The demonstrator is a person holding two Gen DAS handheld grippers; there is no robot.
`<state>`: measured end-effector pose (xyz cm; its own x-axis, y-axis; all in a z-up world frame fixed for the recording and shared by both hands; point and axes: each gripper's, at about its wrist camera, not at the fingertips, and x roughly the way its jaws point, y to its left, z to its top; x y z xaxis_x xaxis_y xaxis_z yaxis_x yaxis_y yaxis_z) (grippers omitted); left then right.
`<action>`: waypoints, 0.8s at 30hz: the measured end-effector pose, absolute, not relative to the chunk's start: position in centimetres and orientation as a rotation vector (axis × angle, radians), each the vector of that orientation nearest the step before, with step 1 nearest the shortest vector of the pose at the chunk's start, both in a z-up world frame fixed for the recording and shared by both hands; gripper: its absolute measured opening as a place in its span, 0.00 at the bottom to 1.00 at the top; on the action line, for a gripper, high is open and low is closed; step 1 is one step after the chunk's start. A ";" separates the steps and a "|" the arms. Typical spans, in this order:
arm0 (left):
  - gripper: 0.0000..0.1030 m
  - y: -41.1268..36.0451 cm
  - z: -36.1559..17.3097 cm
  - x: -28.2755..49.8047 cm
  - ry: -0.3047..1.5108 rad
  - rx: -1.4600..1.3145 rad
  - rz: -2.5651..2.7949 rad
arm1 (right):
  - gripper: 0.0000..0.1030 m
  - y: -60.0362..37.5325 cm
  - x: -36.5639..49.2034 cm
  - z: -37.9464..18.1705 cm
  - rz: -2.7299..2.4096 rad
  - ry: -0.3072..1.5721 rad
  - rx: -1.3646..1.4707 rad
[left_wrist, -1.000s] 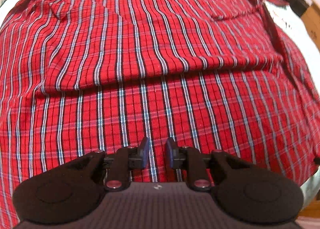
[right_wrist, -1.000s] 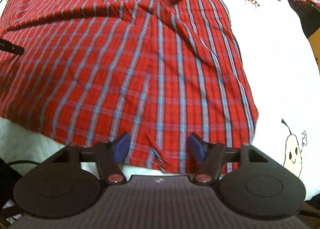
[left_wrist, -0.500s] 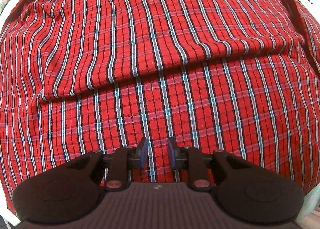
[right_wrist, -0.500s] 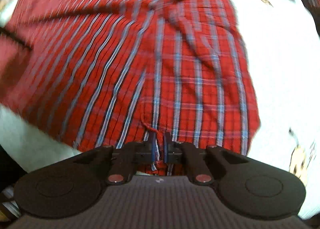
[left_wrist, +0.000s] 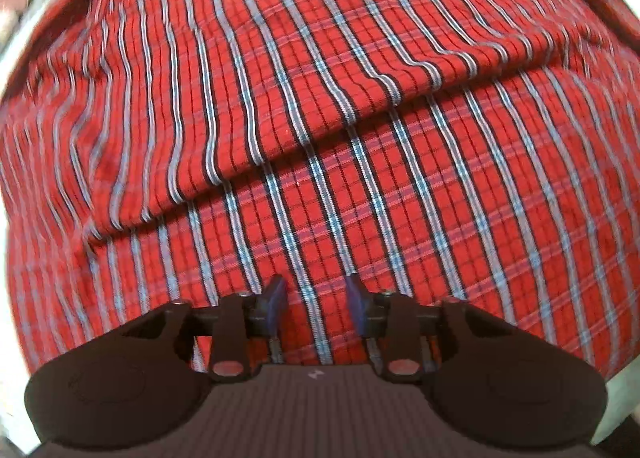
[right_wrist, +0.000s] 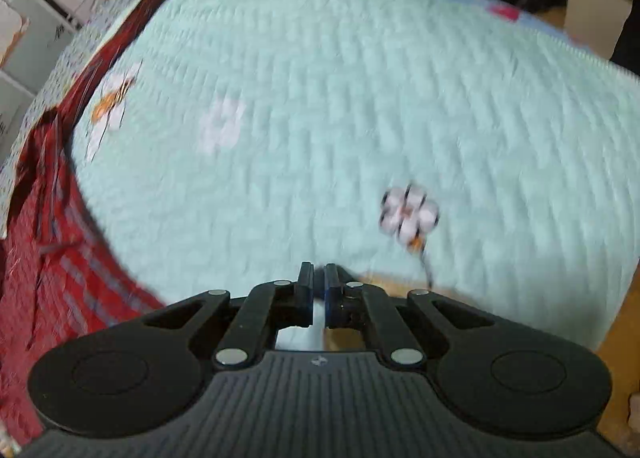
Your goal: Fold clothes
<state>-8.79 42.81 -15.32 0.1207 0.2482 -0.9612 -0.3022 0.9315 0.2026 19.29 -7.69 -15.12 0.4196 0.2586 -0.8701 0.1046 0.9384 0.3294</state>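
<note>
Swung off the shirt [left_wrist: 320, 130], the right gripper [right_wrist: 316, 286] is clamped, load unclear; the left gripper [left_wrist: 316, 300], widening, empty, may let cloth drag.

Left gripper [left_wrist: 316, 294] fingers just opening; right gripper [right_wrist: 319, 278] closed.

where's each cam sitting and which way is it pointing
Left wrist: on the left tongs, looking steeply down at the red plaid shirt close below; only its own open blue-tipped fingers show.
Right wrist: on the right tongs, looking down over a pale green quilt; its jaws are shut, and whether they pinch anything I cannot tell.
Shared: the shirt, which the right view catches only at its left edge.
</note>
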 end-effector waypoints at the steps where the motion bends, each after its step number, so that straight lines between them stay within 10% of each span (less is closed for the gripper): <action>1: 0.38 42.2 -14.9 -8.9 1.366 -0.016 0.379 | 0.09 -7.6 19.2 -15.0 0.099 1.129 0.363; 8: 0.39 34.9 -12.0 -9.5 1.114 0.010 -0.162 | 0.51 -6.8 14.6 -13.3 0.180 1.110 0.345; 18: 0.41 28.5 -13.2 -8.1 1.091 -0.054 -0.497 | 0.53 -9.6 14.2 -16.6 0.283 1.247 0.823; 21: 0.43 29.2 -15.0 -7.1 1.159 -0.086 -0.487 | 0.50 -9.1 15.4 -17.5 0.344 1.248 0.862; 24: 0.44 30.0 -15.3 -7.2 1.156 -0.138 -0.488 | 0.05 -8.0 16.0 -17.5 0.400 1.275 0.812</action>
